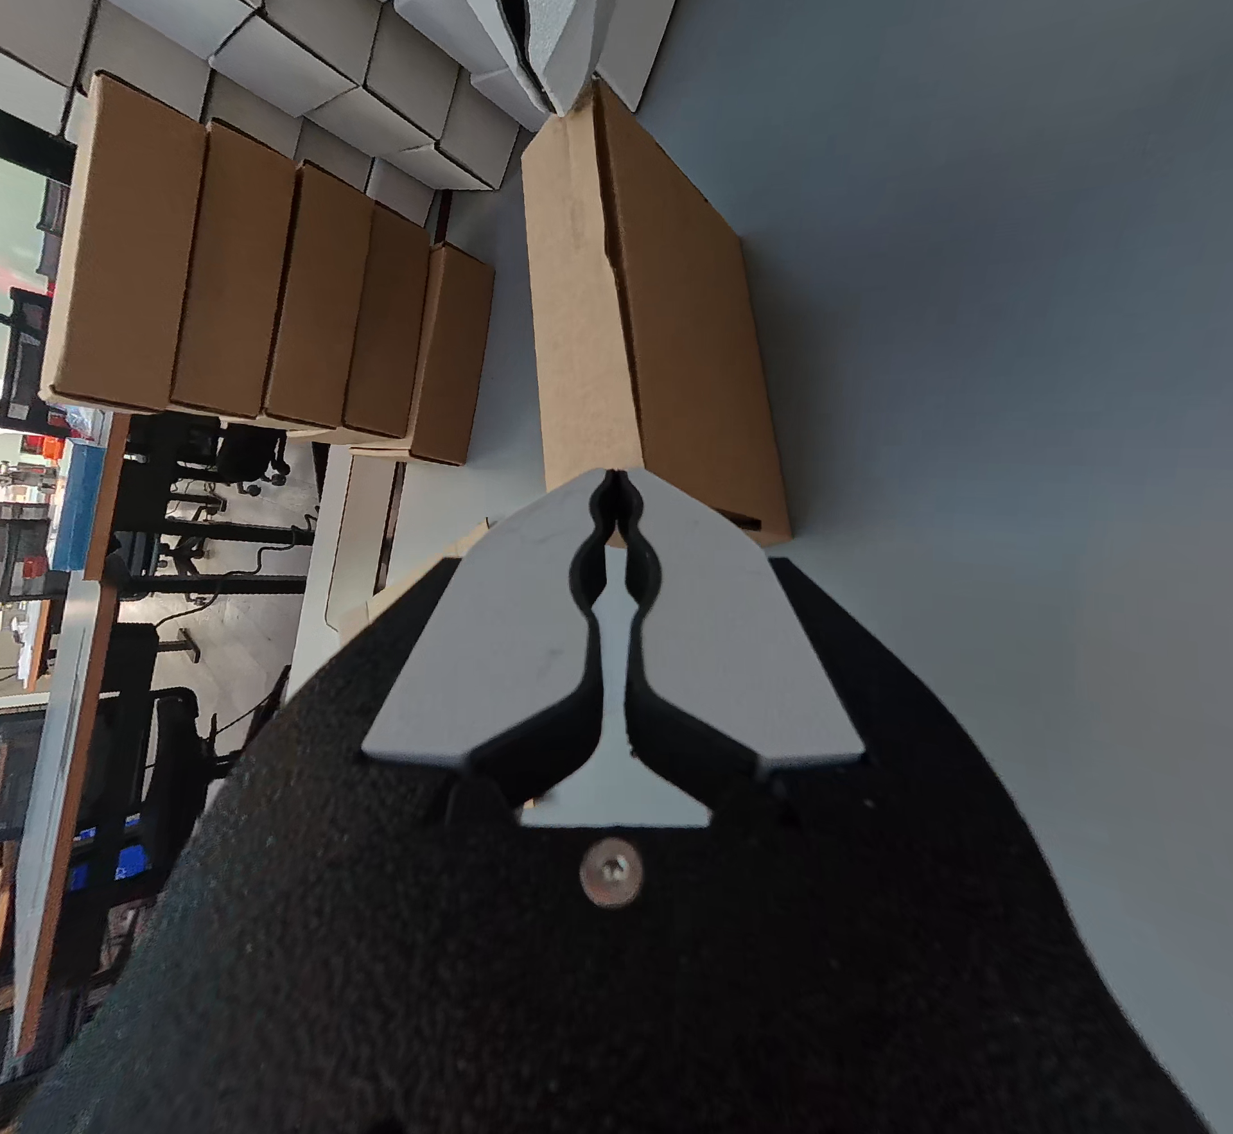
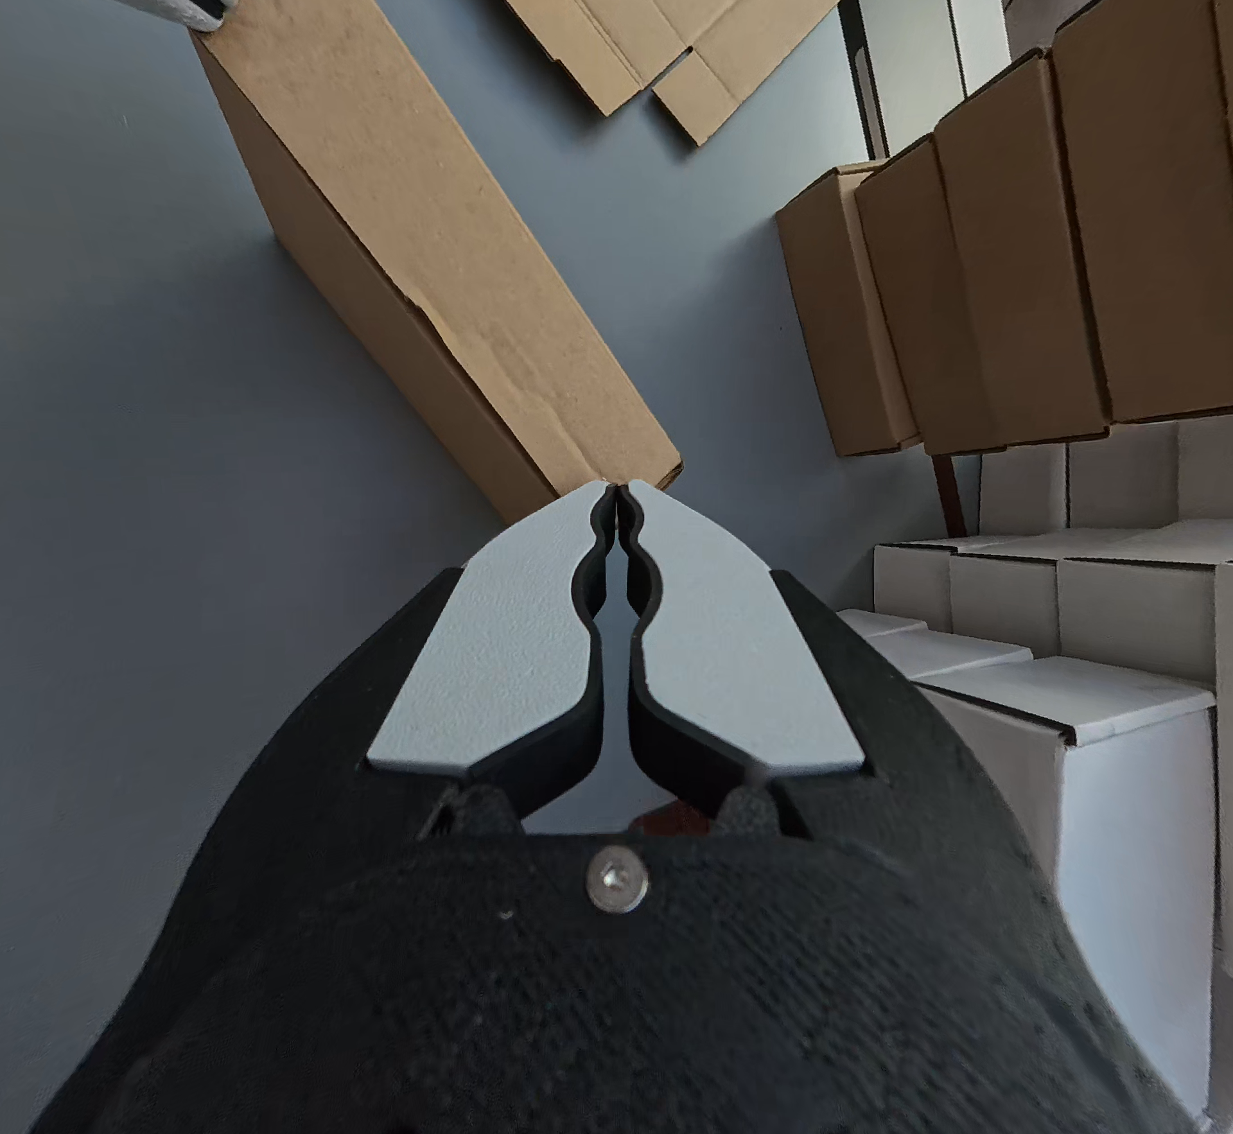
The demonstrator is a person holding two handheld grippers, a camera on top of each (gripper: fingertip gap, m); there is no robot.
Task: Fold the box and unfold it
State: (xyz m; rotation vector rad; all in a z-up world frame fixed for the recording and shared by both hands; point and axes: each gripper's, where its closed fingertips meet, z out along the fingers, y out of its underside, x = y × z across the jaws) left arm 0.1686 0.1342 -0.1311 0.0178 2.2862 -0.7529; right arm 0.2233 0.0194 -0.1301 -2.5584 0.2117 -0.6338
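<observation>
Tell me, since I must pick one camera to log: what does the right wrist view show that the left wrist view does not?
Only the right wrist view shows the flat unfolded cardboard sheet lying beyond the box. Only the left wrist view shows the room past the table edge, with dark furniture frames. Both show the long brown box on the grey table, each gripper shut at an opposite end of it (left gripper, right gripper), plus rows of brown boxes and white boxes.
</observation>
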